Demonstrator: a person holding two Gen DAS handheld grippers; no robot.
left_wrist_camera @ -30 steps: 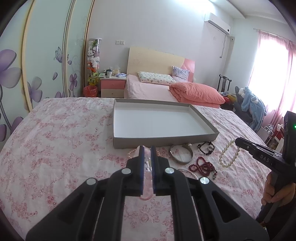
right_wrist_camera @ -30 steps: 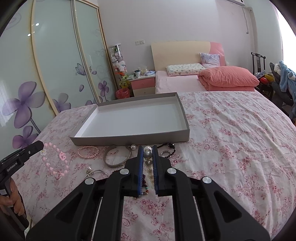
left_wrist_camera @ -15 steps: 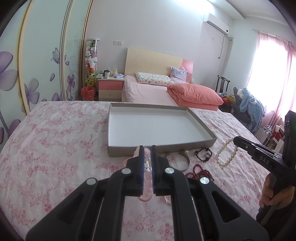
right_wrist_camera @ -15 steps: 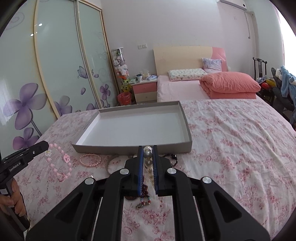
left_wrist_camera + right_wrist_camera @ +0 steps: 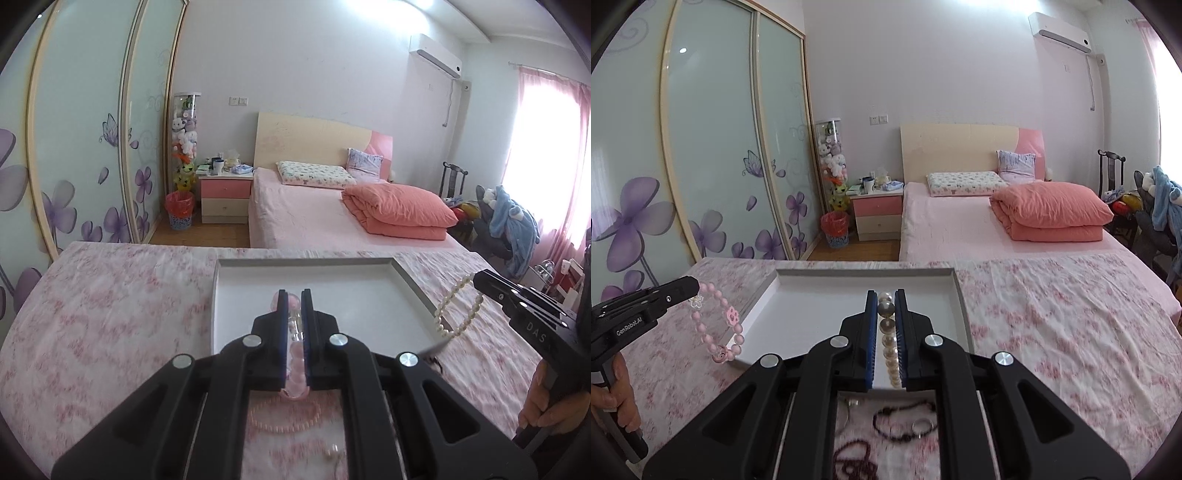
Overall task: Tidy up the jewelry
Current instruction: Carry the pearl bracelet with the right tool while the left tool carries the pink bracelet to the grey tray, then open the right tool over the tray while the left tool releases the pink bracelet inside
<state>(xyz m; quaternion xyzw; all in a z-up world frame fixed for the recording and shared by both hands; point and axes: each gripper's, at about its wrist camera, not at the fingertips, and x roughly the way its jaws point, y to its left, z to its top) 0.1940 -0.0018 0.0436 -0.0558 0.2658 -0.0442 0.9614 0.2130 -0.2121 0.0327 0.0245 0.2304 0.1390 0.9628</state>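
My left gripper (image 5: pixel 294 295) is shut on a pink bead bracelet (image 5: pixel 293 373), held above the near edge of the grey tray (image 5: pixel 221 266). From the right wrist view that bracelet (image 5: pixel 718 328) hangs off the left gripper (image 5: pixel 696 286) beside the tray's left wall. My right gripper (image 5: pixel 885 295) is shut on a white pearl bracelet (image 5: pixel 891 354), over the tray (image 5: pixel 956 291). In the left wrist view the pearl bracelet (image 5: pixel 456 314) dangles from the right gripper (image 5: pixel 476 277) at the tray's right wall.
On the floral cloth near me lie a pink bead bracelet (image 5: pixel 284 415), a black bead bracelet with a ring (image 5: pixel 905 424), a dark red bead string (image 5: pixel 855 458) and a metal bangle (image 5: pixel 846 406). A bed (image 5: pixel 979 221) stands behind.
Both grippers have risen and moved forward with their bracelets, from above the loose jewelry to over the tray's near part. Both stay shut.
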